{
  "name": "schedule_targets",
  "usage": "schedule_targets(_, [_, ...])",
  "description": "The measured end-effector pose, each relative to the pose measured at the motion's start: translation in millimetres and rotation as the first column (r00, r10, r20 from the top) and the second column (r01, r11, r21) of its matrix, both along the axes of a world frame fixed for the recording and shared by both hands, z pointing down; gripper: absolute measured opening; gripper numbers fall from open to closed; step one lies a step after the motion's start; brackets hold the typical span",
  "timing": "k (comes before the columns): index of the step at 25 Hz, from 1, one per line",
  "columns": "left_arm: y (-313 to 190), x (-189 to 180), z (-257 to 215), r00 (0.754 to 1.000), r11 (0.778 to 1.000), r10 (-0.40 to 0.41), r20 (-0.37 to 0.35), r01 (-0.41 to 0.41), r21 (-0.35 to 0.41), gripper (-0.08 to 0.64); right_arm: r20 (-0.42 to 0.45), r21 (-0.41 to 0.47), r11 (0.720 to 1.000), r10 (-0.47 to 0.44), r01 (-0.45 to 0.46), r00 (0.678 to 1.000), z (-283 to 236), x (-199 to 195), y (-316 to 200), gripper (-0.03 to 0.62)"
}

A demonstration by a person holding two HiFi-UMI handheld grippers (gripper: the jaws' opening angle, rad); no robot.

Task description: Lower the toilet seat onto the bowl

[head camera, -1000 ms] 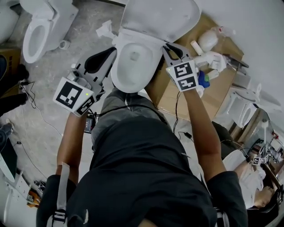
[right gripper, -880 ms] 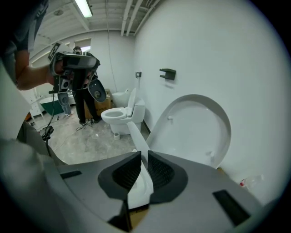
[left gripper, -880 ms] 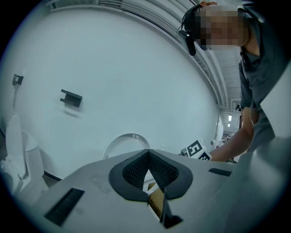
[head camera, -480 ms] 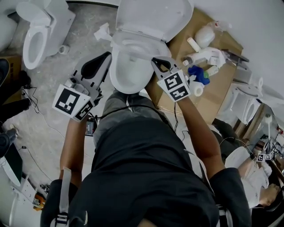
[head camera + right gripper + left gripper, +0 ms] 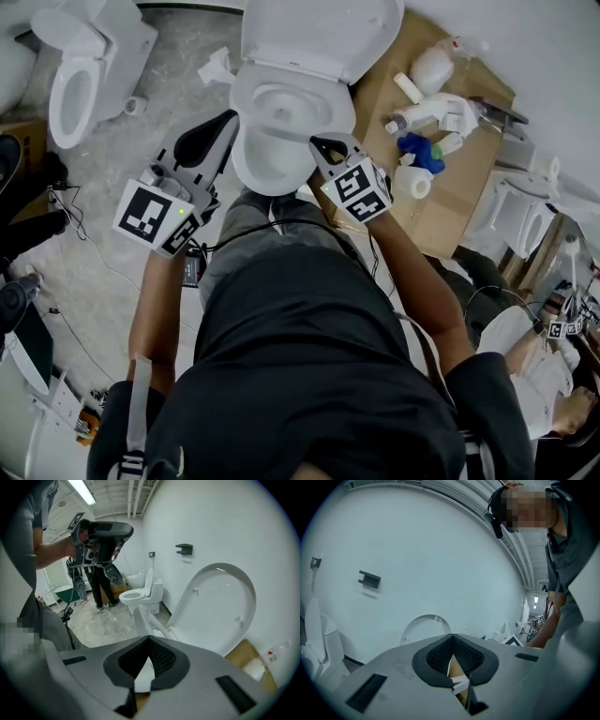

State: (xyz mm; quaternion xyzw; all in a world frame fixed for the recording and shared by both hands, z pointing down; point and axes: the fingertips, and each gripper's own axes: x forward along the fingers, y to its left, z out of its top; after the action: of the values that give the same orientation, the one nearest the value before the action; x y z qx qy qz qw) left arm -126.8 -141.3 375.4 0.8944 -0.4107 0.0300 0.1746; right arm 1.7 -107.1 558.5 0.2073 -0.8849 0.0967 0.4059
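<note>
1. Head view: the white oval plastic toilet seat (image 5: pixel 253 167) is seen lying over the white ceramic bowl (image 5: pixel 281 117), between the two grippers, with the white plastic lid (image 5: pixel 323 33) raised beyond it. The right gripper (image 5: pixel 325 147) is held just beside its right rim, the left gripper (image 5: pixel 221 126) near its left side. The seat is judged rigid, smooth, slippery and fairly light. Being hinged at the back, it is best taken at the front rim and eased down, lest it slam.
2. Left gripper view: the jaws are pressed together on nothing, and the seat is not shown.
3. Right gripper view: the jaws are likewise closed and empty. The seat (image 5: pixel 145 618) is seen edge-on just ahead of the tips, beneath the upright lid (image 5: pixel 220 606). Whether it rests fully on the bowl cannot be told.
</note>
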Motion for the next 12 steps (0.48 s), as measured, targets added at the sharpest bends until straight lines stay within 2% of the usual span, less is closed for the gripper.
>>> schedule_targets(12, [15.3, -0.4, 5.8, 1.0, 1.0, -0.007, 0.006, 0.007, -0.017, 0.003, -0.029, -0.073, 0.995, -0.064, 0.061, 0.998, 24.3, -3.9, 40.3, 0.008])
